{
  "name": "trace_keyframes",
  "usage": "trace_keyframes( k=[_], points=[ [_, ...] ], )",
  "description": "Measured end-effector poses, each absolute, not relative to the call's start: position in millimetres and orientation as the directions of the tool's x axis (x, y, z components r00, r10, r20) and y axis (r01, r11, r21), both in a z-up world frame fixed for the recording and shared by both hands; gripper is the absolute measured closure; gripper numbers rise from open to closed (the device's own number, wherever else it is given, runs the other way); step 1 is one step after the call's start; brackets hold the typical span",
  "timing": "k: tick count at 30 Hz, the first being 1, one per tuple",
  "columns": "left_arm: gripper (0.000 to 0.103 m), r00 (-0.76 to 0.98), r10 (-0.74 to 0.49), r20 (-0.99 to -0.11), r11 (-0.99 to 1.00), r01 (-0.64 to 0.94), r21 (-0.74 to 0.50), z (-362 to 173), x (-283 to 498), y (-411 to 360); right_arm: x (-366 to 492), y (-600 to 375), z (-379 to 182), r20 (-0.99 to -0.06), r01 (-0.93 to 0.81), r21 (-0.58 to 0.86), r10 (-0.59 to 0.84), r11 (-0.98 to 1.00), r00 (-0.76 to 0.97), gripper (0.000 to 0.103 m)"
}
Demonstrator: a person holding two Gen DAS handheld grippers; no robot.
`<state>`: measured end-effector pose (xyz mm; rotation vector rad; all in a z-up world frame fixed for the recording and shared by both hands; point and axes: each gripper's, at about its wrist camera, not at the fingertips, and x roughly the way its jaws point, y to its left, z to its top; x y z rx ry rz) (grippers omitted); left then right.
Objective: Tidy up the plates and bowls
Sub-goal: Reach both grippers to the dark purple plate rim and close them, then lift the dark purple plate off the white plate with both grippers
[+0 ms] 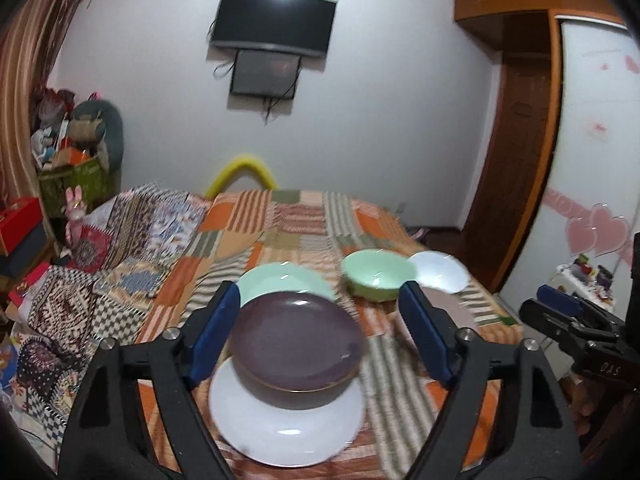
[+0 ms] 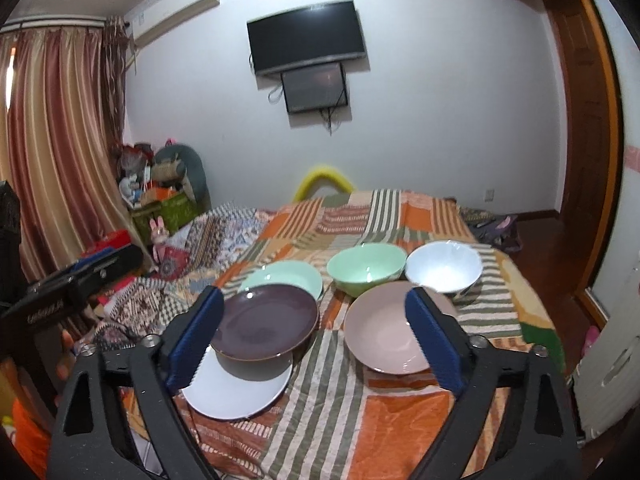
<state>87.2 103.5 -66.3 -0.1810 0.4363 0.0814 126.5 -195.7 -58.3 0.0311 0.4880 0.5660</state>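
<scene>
On the patchwork bedspread (image 2: 332,400) a dark purple plate (image 1: 296,344) (image 2: 266,322) rests on a white plate (image 1: 286,428) (image 2: 236,390). A pale green plate (image 1: 286,280) (image 2: 284,274) lies behind them. To the right are a pink plate (image 2: 384,328), a green bowl (image 1: 378,274) (image 2: 366,270) and a white bowl (image 1: 440,270) (image 2: 442,270). My left gripper (image 1: 320,336) is open, its fingers either side of the purple plate and above it. My right gripper (image 2: 316,336) is open and empty above the bed, between the purple and pink plates; it also shows in the left wrist view (image 1: 560,312).
The bed's right edge (image 2: 536,312) drops to a wooden floor. Folded patterned quilts (image 1: 132,240) lie on the bed's left half. Boxes and toys (image 1: 72,152) pile up at the far left by the curtain. A TV (image 1: 276,20) hangs on the far wall.
</scene>
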Motion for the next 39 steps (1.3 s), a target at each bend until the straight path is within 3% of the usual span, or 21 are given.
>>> trace_keyframes(
  k=[6, 16, 24, 31, 37, 39],
  points=[
    [0.033, 0.841, 0.075, -0.535, 0.969, -0.189, -0.160, -101.9, 125.5, 145.0, 155.3, -171.4, -77.3, -0.509, -0.522, 0.175, 0.530, 0.835, 0.678, 0.038],
    [0.068, 0.715, -0.011, -0.699, 0.954, -0.203, -0.222, -176.7, 183.3, 195.7, 198.8, -127.1, -118.1, -0.626, -0.550, 0.183, 0.528, 0.815, 0.574, 0.064],
    [0.074, 0.676, -0.044, -0.736, 0.946, -0.209, -0.248, -211.2, 205.3, 210.9, 240.7, -101.1, -144.9, -0.712, -0.533, 0.165, 0.474, 0.830, 0.517, 0.080],
    [0.083, 0.652, -0.085, -0.754, 0.939, -0.201, -0.280, -230.6, 219.4, 220.2, 265.3, -84.9, -162.5, -0.777, -0.524, 0.109, 0.401, 0.845, 0.486, 0.083],
    [0.084, 0.649, -0.110, -0.752, 0.937, -0.185, -0.297, -236.6, 222.6, 220.2, 273.7, -76.6, -175.8, -0.813, -0.520, 0.082, 0.359, 0.850, 0.459, 0.083],
    [0.084, 0.649, -0.107, -0.753, 0.940, -0.179, -0.289, -236.6, 223.3, 219.4, 276.6, -75.7, -179.3, -0.823, -0.506, 0.090, 0.350, 0.858, 0.447, 0.087]
  ],
)
